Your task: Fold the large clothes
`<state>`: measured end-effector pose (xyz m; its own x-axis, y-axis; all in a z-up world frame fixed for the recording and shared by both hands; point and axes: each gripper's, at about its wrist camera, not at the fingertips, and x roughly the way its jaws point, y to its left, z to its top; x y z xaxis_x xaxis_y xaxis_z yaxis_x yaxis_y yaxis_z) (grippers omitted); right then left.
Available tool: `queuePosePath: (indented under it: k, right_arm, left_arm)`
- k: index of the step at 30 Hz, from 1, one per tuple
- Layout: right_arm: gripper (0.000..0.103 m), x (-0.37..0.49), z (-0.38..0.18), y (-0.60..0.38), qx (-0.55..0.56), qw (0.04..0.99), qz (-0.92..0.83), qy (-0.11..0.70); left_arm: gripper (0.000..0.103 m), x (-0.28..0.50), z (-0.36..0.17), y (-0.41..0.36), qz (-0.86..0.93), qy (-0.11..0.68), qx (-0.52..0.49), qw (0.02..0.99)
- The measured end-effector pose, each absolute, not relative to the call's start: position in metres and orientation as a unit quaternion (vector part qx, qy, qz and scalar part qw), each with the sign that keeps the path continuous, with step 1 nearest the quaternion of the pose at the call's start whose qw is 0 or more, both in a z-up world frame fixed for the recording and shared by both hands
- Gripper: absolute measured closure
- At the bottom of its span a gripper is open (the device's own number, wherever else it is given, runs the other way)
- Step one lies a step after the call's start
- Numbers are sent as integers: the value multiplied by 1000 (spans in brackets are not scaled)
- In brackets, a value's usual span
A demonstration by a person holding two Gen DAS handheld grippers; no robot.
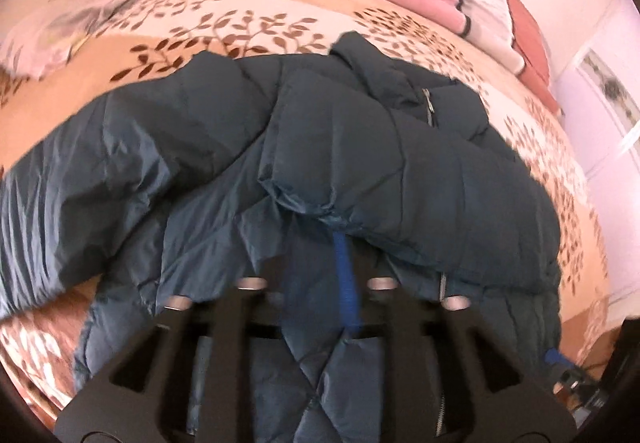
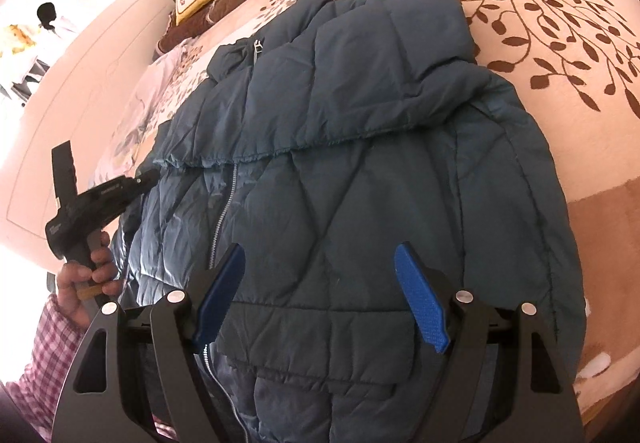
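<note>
1. My quilted teal jacket (image 2: pixel 360 163) lay spread on the leaf-patterned bed (image 2: pixel 560 43).
2. My right tongs (image 2: pixel 320 299) hung released above its lower front.
3. My left tongs (image 1: pixel 320 283) had jacket fabric between their fingers; whether they clenched it, I could not tell.

A dark teal quilted jacket (image 2: pixel 360 147) was spread on a leaf-patterned bed cover (image 2: pixel 560 55), one part folded across its zipped front. The right tongs (image 2: pixel 320 295) were held wide apart above its lower half. At the left edge, the left tongs (image 2: pixel 146 175) were gripped by a hand (image 2: pixel 86 275) in a checked sleeve (image 2: pixel 44 355).
</note>
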<state>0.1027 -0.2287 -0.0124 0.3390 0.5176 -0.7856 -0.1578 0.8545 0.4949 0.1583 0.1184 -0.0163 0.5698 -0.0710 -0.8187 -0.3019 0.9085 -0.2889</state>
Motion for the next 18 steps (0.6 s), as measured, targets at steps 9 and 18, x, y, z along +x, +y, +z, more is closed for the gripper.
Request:
queuePosePath:
  k: [9, 18]
  right_arm:
    - [27, 110, -7, -239, 195, 817, 193, 507]
    - [27, 114, -15, -254, 207, 819, 167, 508]
  left_arm:
    - [40, 188, -43, 149, 80, 464, -346, 812]
    - [91, 194, -44, 154, 53, 431, -404, 805]
